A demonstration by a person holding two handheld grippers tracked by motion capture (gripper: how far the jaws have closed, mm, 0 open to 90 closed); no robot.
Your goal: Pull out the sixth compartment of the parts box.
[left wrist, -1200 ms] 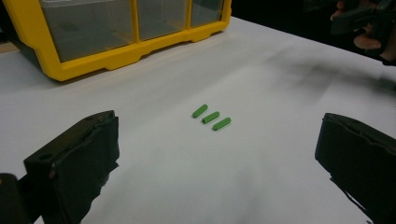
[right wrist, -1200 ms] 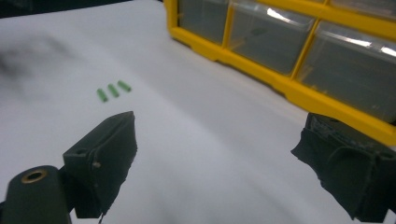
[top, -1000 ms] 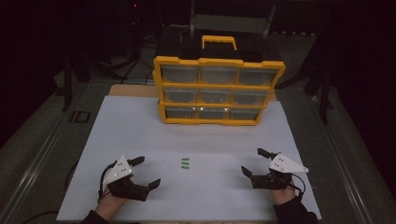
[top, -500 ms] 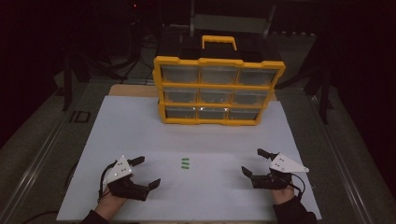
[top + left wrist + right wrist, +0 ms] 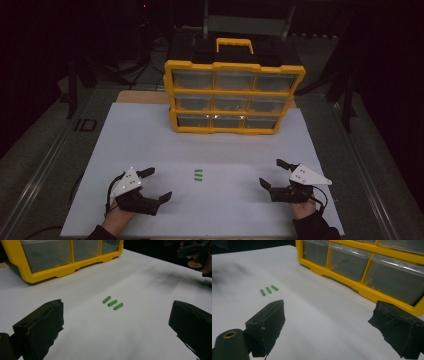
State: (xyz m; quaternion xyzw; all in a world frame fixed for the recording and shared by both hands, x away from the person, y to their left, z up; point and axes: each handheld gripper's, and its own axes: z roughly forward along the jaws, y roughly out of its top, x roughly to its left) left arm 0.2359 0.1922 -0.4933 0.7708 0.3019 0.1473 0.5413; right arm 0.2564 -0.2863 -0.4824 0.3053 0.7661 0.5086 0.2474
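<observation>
Three small green pegs (image 5: pixel 198 175) lie side by side on the white table sheet (image 5: pixel 215 150), between my two grippers; they also show as green pegs (image 5: pixel 113 302) and green pegs (image 5: pixel 268 290) in the gripper views. My left gripper (image 5: pixel 157 184) rests at the front left, open and empty. At the front right my right gripper (image 5: pixel 273 174) is open too, nothing between its jaws. A yellow drawer cabinet (image 5: pixel 232 97) with clear drawers, all shut, stands at the back middle.
The cabinet (image 5: pixel 62 257) has a yellow handle (image 5: pixel 234 45) on its black top. A brown board edge (image 5: pixel 142 97) shows behind the sheet at left. Dark stands and frames surround the table.
</observation>
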